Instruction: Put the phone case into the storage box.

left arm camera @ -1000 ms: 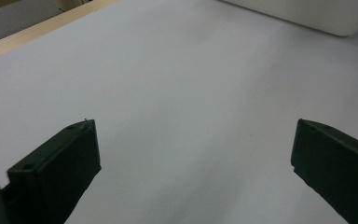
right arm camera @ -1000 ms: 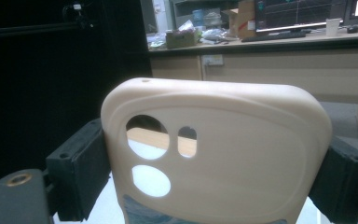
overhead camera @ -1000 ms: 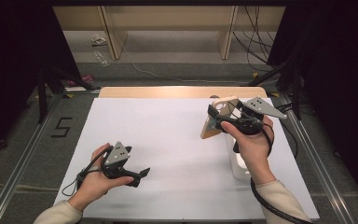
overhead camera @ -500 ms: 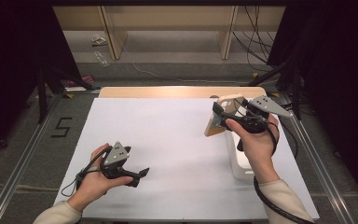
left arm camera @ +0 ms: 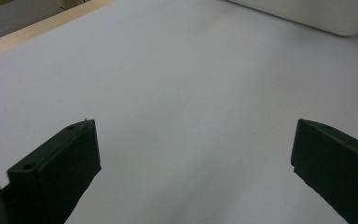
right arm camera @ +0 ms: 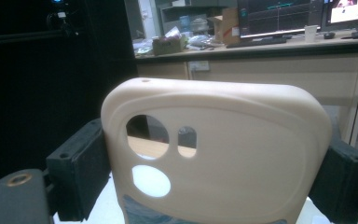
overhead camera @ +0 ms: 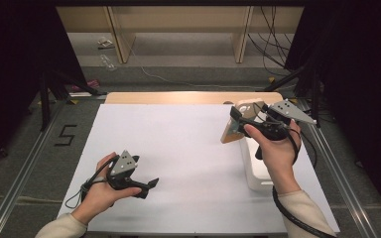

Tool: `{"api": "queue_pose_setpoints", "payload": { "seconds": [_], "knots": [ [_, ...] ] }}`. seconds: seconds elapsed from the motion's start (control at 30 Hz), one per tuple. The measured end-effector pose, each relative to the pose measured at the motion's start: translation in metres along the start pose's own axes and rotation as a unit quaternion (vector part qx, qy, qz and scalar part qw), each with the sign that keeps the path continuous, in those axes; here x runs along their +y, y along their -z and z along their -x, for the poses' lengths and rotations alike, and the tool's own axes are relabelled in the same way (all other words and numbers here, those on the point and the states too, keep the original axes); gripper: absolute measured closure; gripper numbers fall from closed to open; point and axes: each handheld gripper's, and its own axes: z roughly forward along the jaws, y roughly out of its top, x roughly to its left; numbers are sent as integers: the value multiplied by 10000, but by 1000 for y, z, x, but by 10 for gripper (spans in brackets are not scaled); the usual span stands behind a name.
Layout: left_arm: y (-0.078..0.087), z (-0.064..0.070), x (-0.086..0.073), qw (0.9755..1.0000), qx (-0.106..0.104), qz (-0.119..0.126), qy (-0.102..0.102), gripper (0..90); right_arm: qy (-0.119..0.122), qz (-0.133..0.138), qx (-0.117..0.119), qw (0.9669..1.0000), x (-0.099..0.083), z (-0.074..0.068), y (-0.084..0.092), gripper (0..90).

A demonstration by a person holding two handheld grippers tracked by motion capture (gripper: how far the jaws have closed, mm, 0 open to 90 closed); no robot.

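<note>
1. Cream phone case [right arm camera: 219, 154]; rounded corners; one large round hole, a small slot beside it, another round hole below; held upright above the white tray [overhead camera: 256, 168] at the surface's right side, tan back face showing in the high view [overhead camera: 234, 128].
2. Right tool [overhead camera: 239, 119]: jaws clamped on the case's two side edges; lifted off the surface, just beyond the tray.
3. Left tool [overhead camera: 146, 187]: jaws wide apart, gripping nothing; low over the surface, well left of the tray; tray's edge [left arm camera: 307, 14] at the top of the left gripper view.
4. White surface [overhead camera: 178, 148] with a wooden strip at the far edge; dark curtains either side; desk with monitors [right arm camera: 284, 16] behind the case.
</note>
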Motion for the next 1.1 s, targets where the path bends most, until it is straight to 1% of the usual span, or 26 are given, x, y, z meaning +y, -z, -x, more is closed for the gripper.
{"api": "queue_pose_setpoints", "payload": {
  "seconds": [0.3, 1.1],
  "knots": [
    [0, 0, 0, 10000, -13, 8, 7, 7, -10, 33, -104, 9999, 2, 5, 3, 132],
    [-1, 0, 0, 10000, -19, -1, 13, 9, 25, 65, -277, 9996, 6, 13, 7, 132]
  ]
}}
